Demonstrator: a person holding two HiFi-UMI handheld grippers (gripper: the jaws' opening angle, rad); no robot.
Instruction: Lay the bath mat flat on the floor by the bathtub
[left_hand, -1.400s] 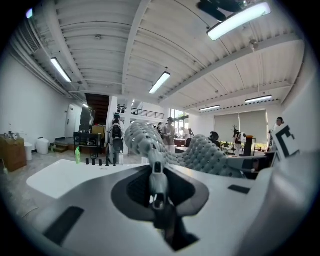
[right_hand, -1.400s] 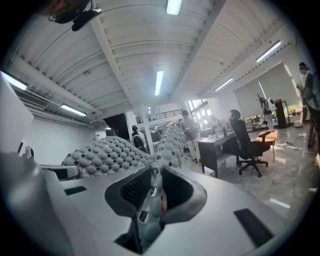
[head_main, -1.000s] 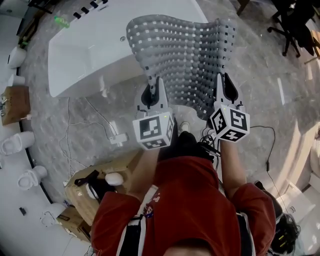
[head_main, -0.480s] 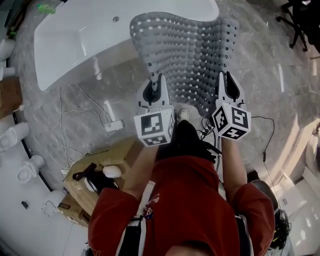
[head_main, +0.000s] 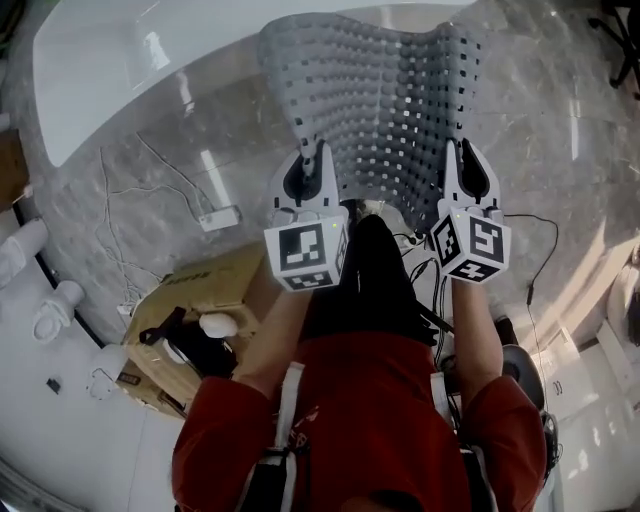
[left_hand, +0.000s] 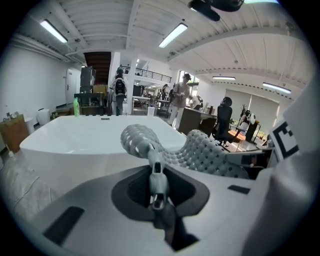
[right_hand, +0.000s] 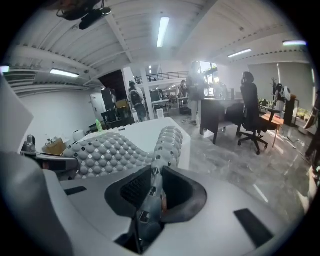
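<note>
Head view: the grey, bumpy, perforated rubber bath mat (head_main: 375, 100) hangs above the marble floor (head_main: 560, 120) by the white bathtub (head_main: 120, 50), stretched between the left gripper (head_main: 314, 155) and the right gripper (head_main: 456, 152). Left gripper view: nearly closed jaws pinch one mat edge. Right gripper view: the jaws pinch the other edge likewise.

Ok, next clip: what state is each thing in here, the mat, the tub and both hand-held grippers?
bath mat: held up in the air by its near edge, dipping between the two grips, not laid flat yet.
left hand-held gripper: shut on the mat's near left corner.
right hand-held gripper: shut on the mat's near right corner.
bathtub: standing on the floor, no water visible inside.
</note>
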